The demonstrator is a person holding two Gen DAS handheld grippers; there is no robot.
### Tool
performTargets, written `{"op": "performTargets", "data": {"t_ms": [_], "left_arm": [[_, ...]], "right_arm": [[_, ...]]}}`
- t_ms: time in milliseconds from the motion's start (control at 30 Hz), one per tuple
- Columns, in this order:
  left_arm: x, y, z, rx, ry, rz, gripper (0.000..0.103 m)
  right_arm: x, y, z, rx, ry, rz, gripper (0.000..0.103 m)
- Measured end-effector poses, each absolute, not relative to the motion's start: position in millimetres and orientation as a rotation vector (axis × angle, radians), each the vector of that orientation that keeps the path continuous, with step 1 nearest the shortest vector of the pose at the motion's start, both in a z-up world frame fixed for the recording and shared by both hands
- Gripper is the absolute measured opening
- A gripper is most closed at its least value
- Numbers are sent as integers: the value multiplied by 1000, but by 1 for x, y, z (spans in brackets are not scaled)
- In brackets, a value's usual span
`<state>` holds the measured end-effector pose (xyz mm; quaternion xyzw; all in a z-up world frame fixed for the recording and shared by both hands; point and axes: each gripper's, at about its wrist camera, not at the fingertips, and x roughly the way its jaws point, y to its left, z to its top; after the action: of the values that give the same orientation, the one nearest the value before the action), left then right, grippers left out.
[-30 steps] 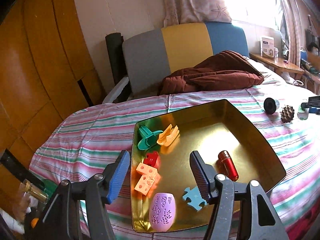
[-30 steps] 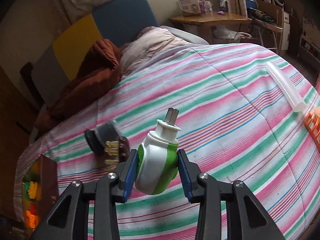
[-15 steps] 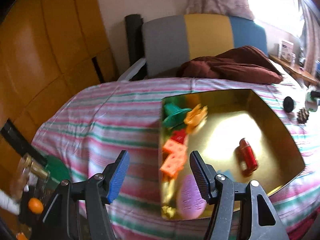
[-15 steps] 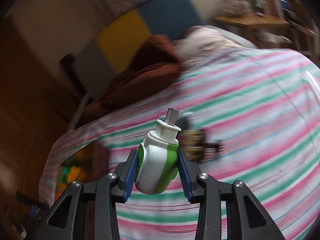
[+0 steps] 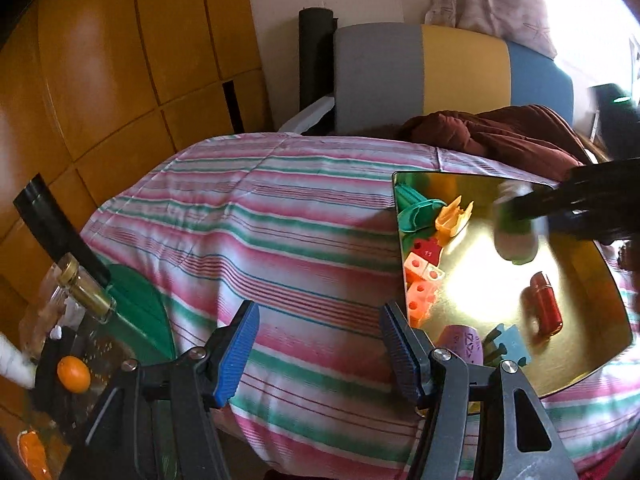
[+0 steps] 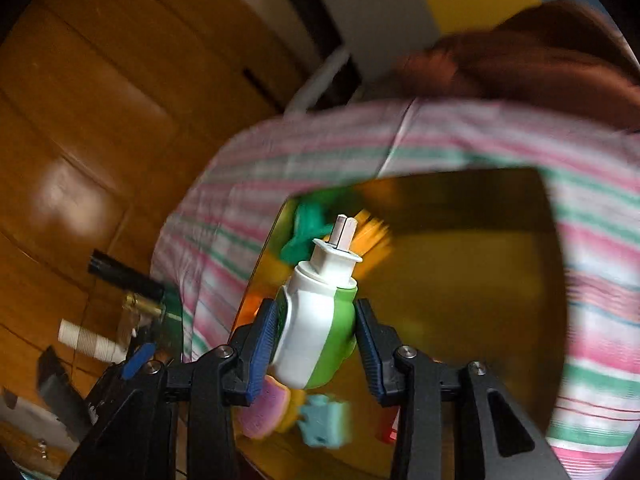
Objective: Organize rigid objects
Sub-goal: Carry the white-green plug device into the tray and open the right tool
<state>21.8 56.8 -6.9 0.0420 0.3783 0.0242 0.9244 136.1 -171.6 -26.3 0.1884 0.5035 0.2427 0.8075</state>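
Note:
A gold metal tray (image 5: 580, 276) lies on the striped bedspread (image 5: 260, 232). In it are a green clip (image 5: 416, 212), an orange piece (image 5: 454, 216), orange blocks (image 5: 420, 288), a red cylinder (image 5: 546, 306), a purple egg shape (image 5: 460, 342) and a blue puzzle piece (image 5: 508, 346). My right gripper (image 6: 316, 312) is shut on a white and green plug-in device (image 6: 320, 320) and hovers over the tray (image 6: 480, 280). The left wrist view shows that device (image 5: 514, 236) blurred, above the tray. My left gripper (image 5: 318, 344) stands open and empty over the bedspread, left of the tray.
A brown blanket (image 5: 500, 136) is heaped behind the tray, before a grey, yellow and blue headboard (image 5: 420, 68). Wooden cupboard doors (image 5: 100, 60) fill the left. Beyond the bed's left edge stand a glass bottle (image 5: 80, 288), an orange ball (image 5: 73, 374) and a paper cup (image 6: 84, 338).
My right gripper swung left with the plug-in device, from over the bare bedspread to over the tray. My left gripper slid left, off the tray and over the bedspread.

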Motion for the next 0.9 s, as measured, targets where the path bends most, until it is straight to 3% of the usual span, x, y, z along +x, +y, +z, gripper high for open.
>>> {"op": "performTargets", "data": {"t_ms": [300, 533, 900], "left_arm": [[23, 69, -14, 58, 796, 66, 63], [25, 66, -12, 53, 789, 61, 67], [15, 52, 4, 81, 747, 38, 69]], "right_arm": [[167, -141, -72, 409, 1173, 482, 40], [152, -150, -56, 397, 1139, 474, 57], [113, -161, -24, 245, 1027, 408, 58]]}}
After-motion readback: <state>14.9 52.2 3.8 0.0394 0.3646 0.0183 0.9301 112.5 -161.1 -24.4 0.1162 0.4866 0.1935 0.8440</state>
